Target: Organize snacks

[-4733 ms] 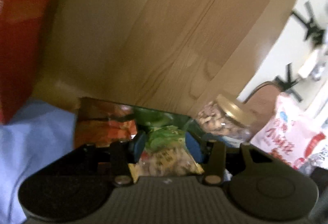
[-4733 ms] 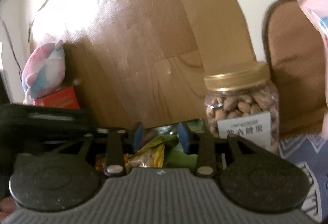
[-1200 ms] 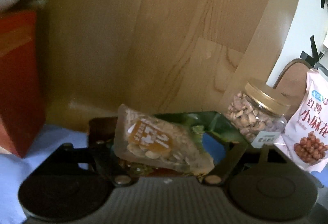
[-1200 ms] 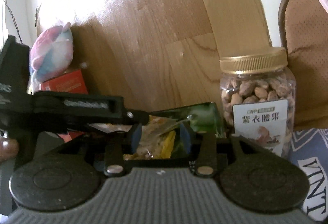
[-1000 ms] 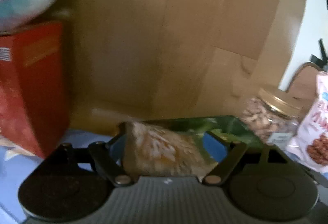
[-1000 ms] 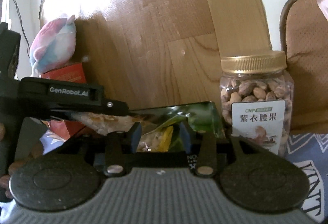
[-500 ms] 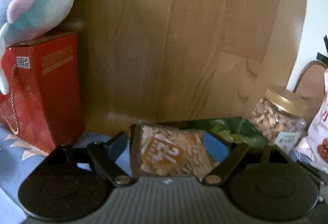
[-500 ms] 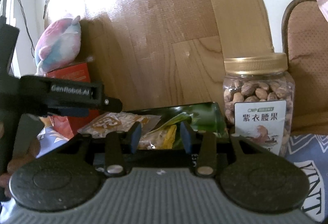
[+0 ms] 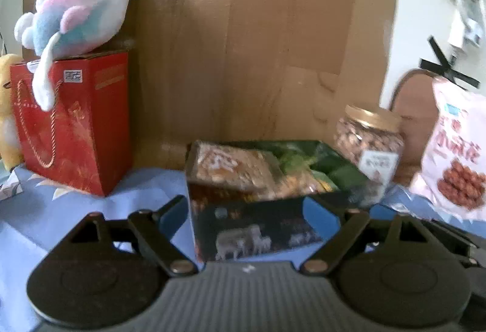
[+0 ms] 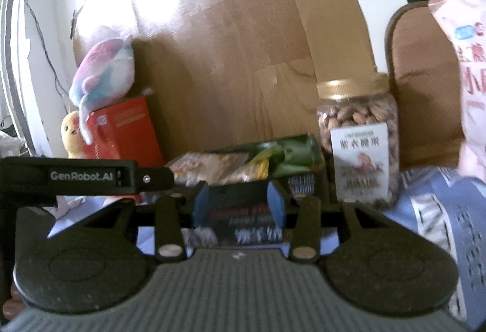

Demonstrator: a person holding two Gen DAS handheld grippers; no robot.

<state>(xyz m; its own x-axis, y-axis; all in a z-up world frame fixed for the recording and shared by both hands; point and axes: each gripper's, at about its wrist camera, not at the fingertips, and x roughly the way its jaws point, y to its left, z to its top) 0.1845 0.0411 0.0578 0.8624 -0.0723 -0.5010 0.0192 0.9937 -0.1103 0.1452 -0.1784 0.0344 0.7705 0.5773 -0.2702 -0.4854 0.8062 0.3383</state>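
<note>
A dark open box (image 9: 258, 228) printed with elephants stands on the blue cloth and holds snack packets. A clear packet of pale seeds (image 9: 231, 165) lies on top at its left, with green packets (image 9: 306, 168) beside it. My left gripper (image 9: 247, 212) is open wide just in front of the box and holds nothing. In the right wrist view the same box (image 10: 243, 210) shows beyond my right gripper (image 10: 238, 204). Its blue pads stand half apart and press on nothing. The left gripper's black finger (image 10: 152, 177) reaches in from the left.
A gold-lidded jar of nuts (image 9: 369, 146) and a pink snack bag (image 9: 455, 155) stand right of the box. At the left is a red carton (image 9: 76, 125) with a plush toy (image 9: 79, 16) on top. A wooden board (image 9: 243, 43) backs everything.
The left gripper carried the clear seed packet over the box, left it lying on top and drew back. The right gripper also pulled back, so the box's front wall now shows.
</note>
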